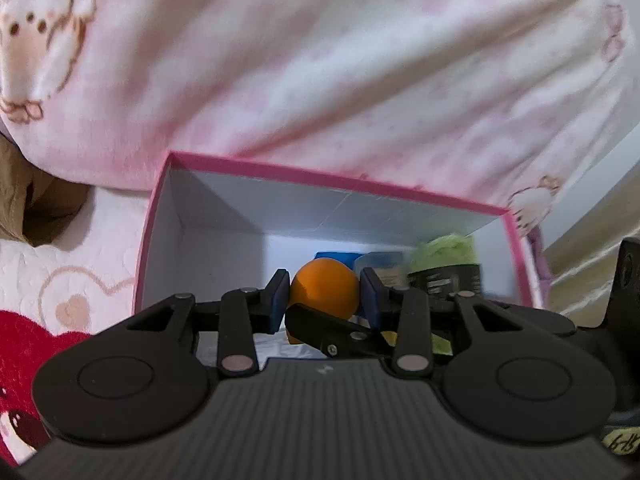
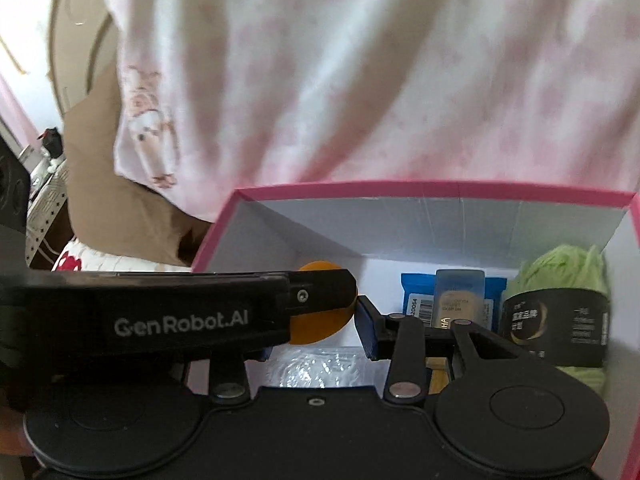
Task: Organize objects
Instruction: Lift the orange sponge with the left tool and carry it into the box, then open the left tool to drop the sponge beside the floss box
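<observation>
Surface: a quilted pink-and-white bedcover (image 1: pixel 92 280) with heart outlines and a red heart patch at its near left.
Backdrop: pink fleece fabric (image 1: pixel 320 60) printed with cartoon animals fills the upper half of both views. Brown cloth (image 2: pixel 100 184) lies bunched to its left.
Room: a pale wall or door shows at the far left of the right wrist view, too blurred to detail.
Container: one pink-rimmed box (image 1: pixel 340 182), white inside and open at the top, stands on the bedcover with its far wall against the fleece.
Open room: the left part of the box floor is bare white card. The right part is crowded up to the right wall.
Task item: one orange ball (image 1: pixel 324 280) sits over the box interior, left of the stored items.
Left gripper (image 1: pixel 325 294): its blue pads sit close together, one pressed on each side of the ball.
Right gripper (image 2: pixel 320 320): its right pad (image 2: pixel 366 320) touches the ball's edge. Its other finger is hidden behind the left gripper's body, so its grip cannot be judged.
Crossing: the two grippers overlap at the ball.
Count, in box: one green yarn skein (image 2: pixel 560 280) with a black band, one blue packet (image 2: pixel 414 296), one pale bottle (image 2: pixel 460 296) in front of the packet, and one clear plastic wrap (image 2: pixel 316 368).
</observation>
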Tool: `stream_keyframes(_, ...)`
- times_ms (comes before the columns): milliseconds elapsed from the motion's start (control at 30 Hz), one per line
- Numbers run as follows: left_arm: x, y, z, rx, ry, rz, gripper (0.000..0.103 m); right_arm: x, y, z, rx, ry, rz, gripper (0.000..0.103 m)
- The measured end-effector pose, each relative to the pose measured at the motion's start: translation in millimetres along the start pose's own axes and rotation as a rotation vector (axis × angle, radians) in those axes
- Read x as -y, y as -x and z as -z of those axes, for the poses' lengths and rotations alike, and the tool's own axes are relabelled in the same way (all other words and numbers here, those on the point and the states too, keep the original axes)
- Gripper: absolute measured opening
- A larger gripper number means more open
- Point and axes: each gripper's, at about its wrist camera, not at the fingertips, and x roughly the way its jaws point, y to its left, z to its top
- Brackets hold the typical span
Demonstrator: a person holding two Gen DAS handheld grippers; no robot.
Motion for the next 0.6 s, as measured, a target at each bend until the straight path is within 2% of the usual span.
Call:
stream_keyframes(100, -1.7, -12.0, -2.1, -0.037, 0.003, -0.016, 0.036, 1.3, -11.1, 1.3, -0.023, -0.013, 0.016, 0.045)
stream_keyframes(200, -0.8, -17.7, 0.7, -0.036, -0.007, -0.034, 0.036, 3.3, -19.0, 2.1, -0.041, -0.017, 0.024, 0.046)
stream_keyframes(367, -7.5, -16.5, 7.1, -0.028, 0.045, -0.036, 0.039, 7.3, -32.3, 3.7, -0.081, -0.024, 0.060, 0.050)
stream_keyframes(467, -3.0, -6.0, 8.8, -0.026, 0.025, -0.037, 0.041, -0.5, -22.4, 7.5, -0.043, 0.025, 0.081, 0.059)
stream_keyframes(600, 9.7, 19.3, 8.8, 0.041, -0.020, -0.069, 0.044, -10.9, 1.9, 17.0, 0.011, 0.092, 0.087, 0.062)
